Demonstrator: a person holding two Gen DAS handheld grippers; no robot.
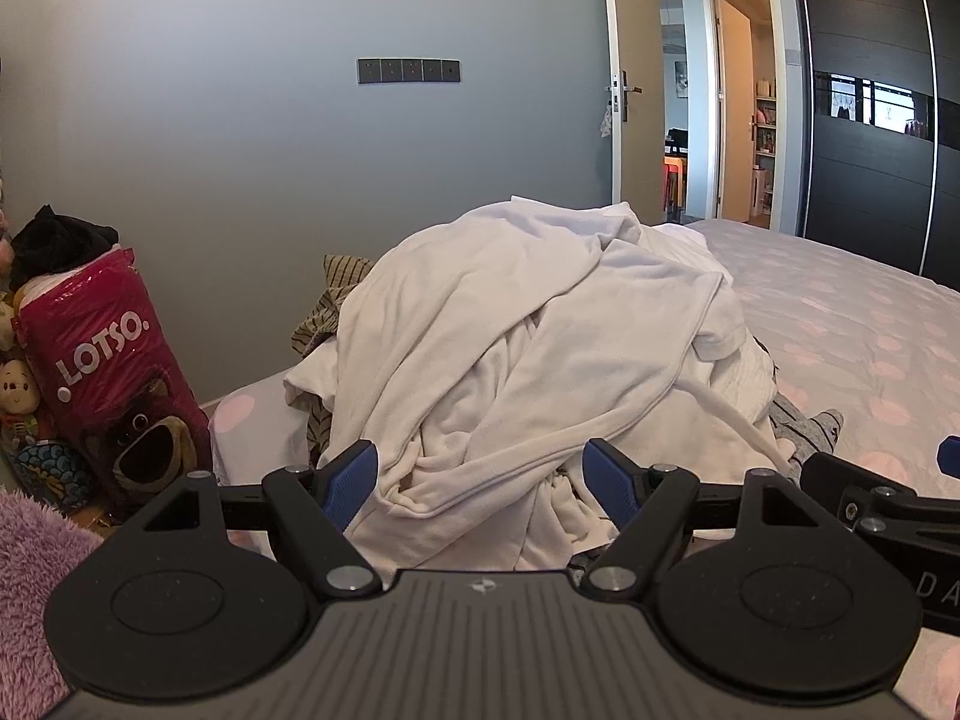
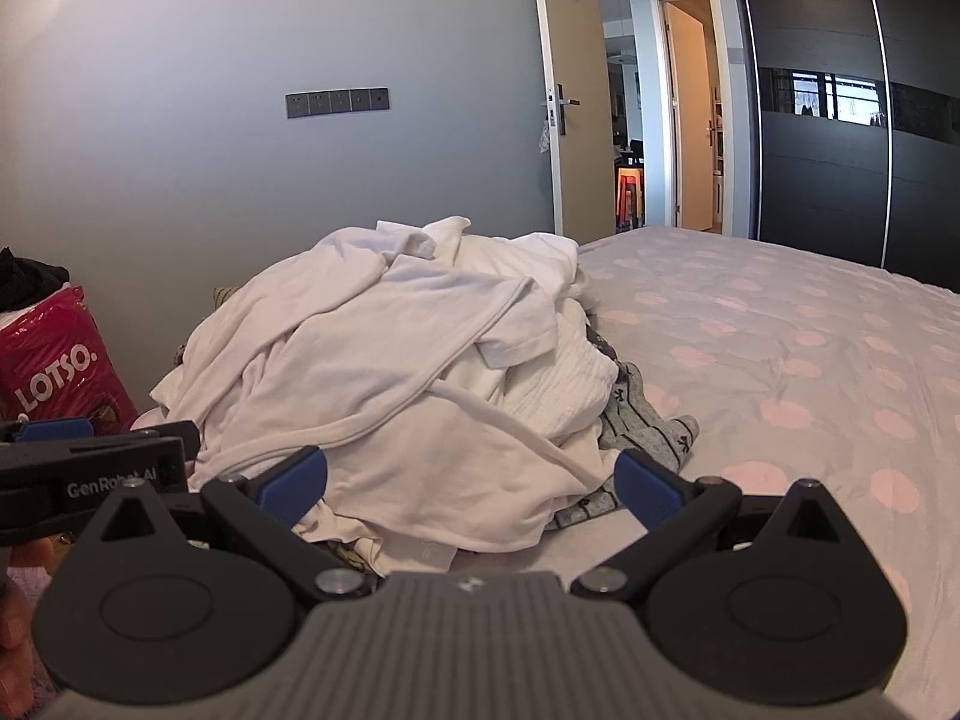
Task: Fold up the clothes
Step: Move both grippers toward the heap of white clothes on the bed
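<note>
The left gripper and the right gripper both have their fingers spread wide and hold nothing. The pile of white clothes lies on the bed directly ahead of both.

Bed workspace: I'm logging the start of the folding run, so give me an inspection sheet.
Surface: bed sheet, pale with pink dots, bare to the right of the pile.
Job's things: clothes pile, mostly white, unfolded; grey garment and striped garment poking out.
Clutter: red LOTSO bag, plush toys.
Grippers: left gripper and right gripper, jaws open, empty, facing the pile.
Cables: nothing seen.
Surroundings: grey wall, switch panel, open door, dark wardrobe.
</note>
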